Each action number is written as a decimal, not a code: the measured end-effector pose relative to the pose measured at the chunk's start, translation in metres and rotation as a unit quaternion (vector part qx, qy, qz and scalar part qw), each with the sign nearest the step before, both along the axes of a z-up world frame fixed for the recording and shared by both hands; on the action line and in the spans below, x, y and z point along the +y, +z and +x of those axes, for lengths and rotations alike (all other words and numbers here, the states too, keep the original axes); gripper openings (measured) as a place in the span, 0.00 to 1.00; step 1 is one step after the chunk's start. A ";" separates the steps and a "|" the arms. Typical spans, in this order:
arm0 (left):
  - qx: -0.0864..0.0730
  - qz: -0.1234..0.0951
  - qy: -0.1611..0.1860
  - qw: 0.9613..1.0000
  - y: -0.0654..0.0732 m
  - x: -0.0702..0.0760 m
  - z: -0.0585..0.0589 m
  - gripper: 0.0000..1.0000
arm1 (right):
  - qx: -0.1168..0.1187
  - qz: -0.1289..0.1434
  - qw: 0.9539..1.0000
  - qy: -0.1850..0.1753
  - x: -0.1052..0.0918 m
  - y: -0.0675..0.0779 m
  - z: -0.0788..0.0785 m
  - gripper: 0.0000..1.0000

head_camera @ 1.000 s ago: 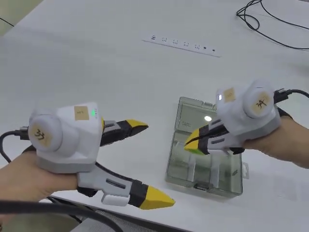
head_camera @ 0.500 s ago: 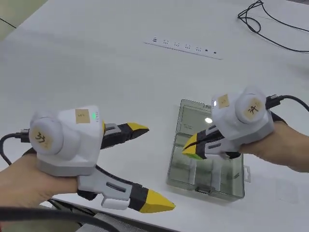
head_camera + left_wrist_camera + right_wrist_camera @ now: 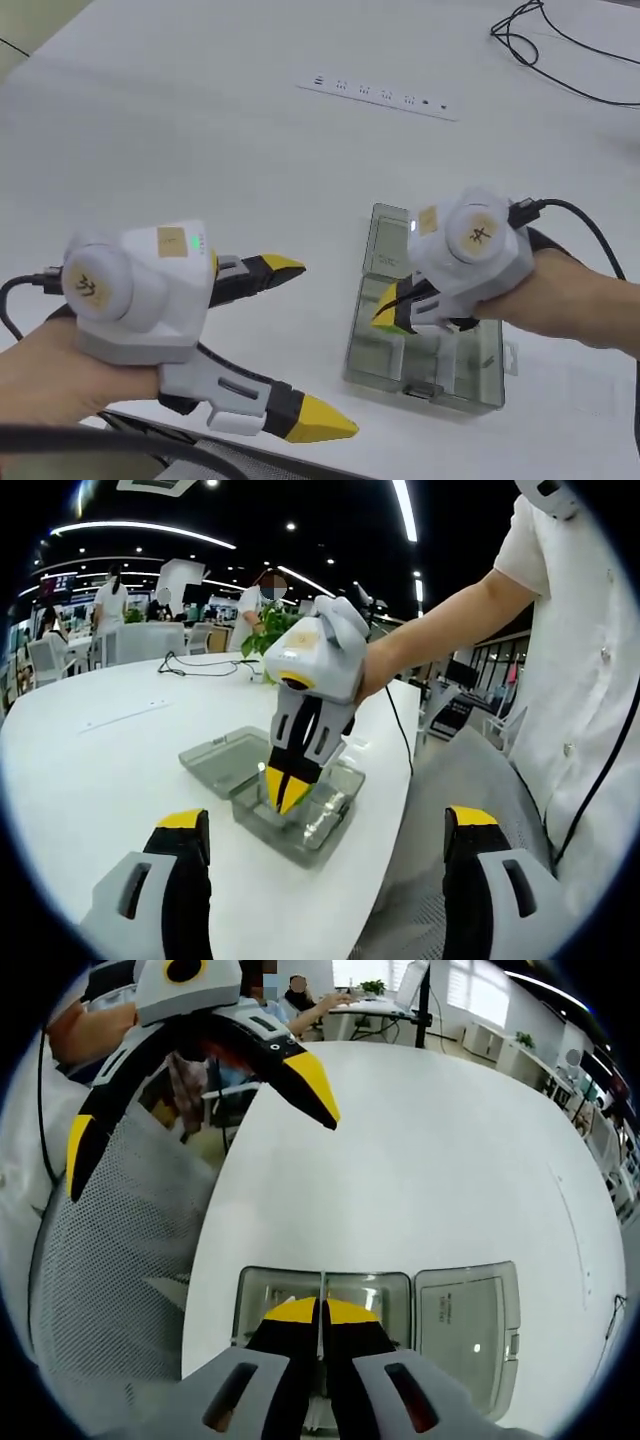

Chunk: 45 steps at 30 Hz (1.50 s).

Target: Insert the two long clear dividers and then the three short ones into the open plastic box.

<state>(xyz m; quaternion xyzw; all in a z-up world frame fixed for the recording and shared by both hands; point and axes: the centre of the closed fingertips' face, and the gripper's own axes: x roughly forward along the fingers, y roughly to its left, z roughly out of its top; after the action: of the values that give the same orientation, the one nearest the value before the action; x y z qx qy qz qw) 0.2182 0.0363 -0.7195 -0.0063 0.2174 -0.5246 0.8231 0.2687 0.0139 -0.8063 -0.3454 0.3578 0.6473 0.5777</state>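
divider (image 3: 320,1285): thin clear strip, upright on edge in the box, running across the middle w/ a compartment each side (right gripper view). Its edge goes straight in btwn the tips of the right tongs.
box (image 3: 425,390): clear plastic, open, on the table near the front edge. More clear pieces upright inside; count unclear.
lid (image 3: 392,240): flat on the table, on the box's far side, still joined to it.
right tongs (image 3: 385,315): over the box, tips dipped below the rim, angled down. Jaws pressed together on the divider.
left tongs (image 3: 303,345): left of the box, well apart from it, touching nothing. Jaws spread wide, nothing btwn them; yellow tips aimed twd the box.
table (image 3: 200,130): white.
power strip (image 3: 385,92): white, on the far side, well beyond the box.
cables (image 3: 560,50): black, looped at the far right corner.
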 end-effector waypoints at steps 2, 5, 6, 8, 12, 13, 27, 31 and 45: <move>0.001 -0.001 0.000 1.000 0.000 0.000 0.000 1.00 | -0.001 -0.004 1.000 0.001 0.000 -0.001 0.000 0.02; 0.000 0.000 -0.001 1.000 0.000 -0.001 0.001 0.99 | -0.002 -0.006 1.000 0.000 -0.001 -0.002 0.000 0.02; 0.000 0.000 0.000 1.000 0.000 0.000 0.001 0.99 | -0.002 -0.006 1.000 0.001 -0.001 -0.002 0.000 0.02; 0.000 0.002 0.000 1.000 -0.001 0.000 0.002 0.99 | -0.004 -0.007 1.000 0.002 -0.001 -0.002 0.000 0.02; 0.000 0.004 0.003 1.000 -0.001 0.000 0.003 0.99 | -0.019 -0.019 1.000 0.012 0.000 -0.007 -0.001 0.02; 0.000 0.004 0.003 1.000 -0.001 0.000 0.003 0.99 | -0.021 -0.021 0.999 0.015 0.000 -0.007 -0.001 0.02; -0.004 0.010 0.006 1.000 0.003 0.001 0.004 0.98 | -0.017 -0.008 1.000 -0.007 -0.002 -0.006 0.000 0.03; -0.006 0.011 0.009 1.000 0.004 0.001 0.004 0.98 | -0.009 0.004 1.000 -0.016 0.000 0.001 -0.003 0.06; -0.010 0.010 0.025 1.000 0.010 0.007 0.003 0.98 | 0.008 0.093 0.992 -0.083 -0.007 0.059 0.000 0.13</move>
<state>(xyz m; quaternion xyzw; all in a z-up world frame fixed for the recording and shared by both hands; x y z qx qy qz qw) 0.2216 0.0431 -0.7094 0.0021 0.2143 -0.5013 0.8383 0.2683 0.0067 -0.7473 -0.2543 0.3274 0.6305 0.6562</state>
